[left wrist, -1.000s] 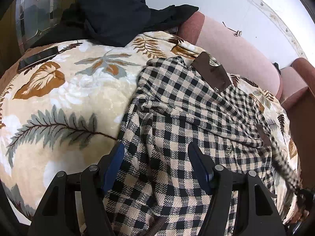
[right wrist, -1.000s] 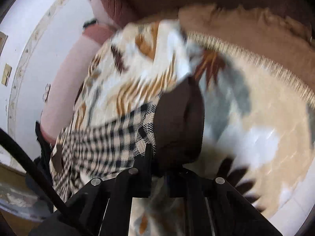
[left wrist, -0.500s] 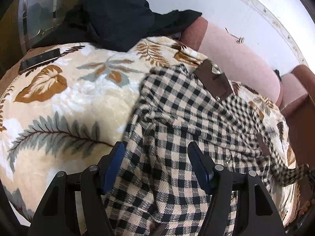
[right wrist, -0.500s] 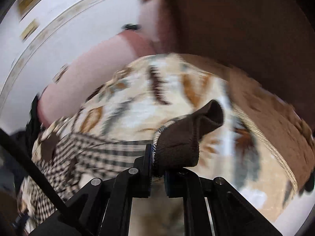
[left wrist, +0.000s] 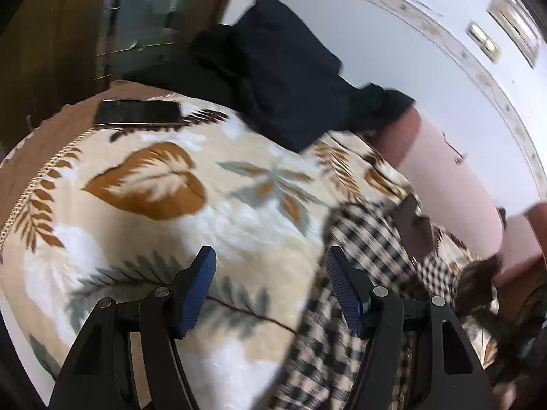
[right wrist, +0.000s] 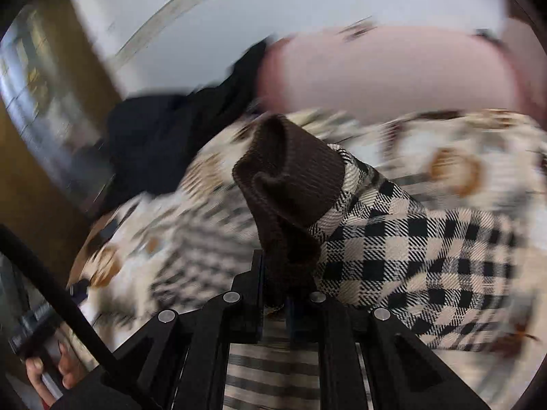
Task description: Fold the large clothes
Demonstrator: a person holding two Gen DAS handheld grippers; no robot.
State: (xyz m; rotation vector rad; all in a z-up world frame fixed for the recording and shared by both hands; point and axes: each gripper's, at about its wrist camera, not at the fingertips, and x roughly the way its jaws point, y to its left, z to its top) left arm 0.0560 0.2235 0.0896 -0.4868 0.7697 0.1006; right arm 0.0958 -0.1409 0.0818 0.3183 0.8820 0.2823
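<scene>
Right wrist view: the right tongs [right wrist: 273, 294] pinch the checked coat's [right wrist: 410, 249] brown cuff [right wrist: 290, 184], soft, probably heavy cloth trailing rightward, while the spread left tongs [left wrist: 270, 287] hold nothing.

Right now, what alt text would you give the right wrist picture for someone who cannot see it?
The right gripper is shut on the brown cuff of a checked shirt, lifting it above a leaf-print blanket. Behind are a pink cushion, dark clothes and a white wall, all blurred.
</scene>
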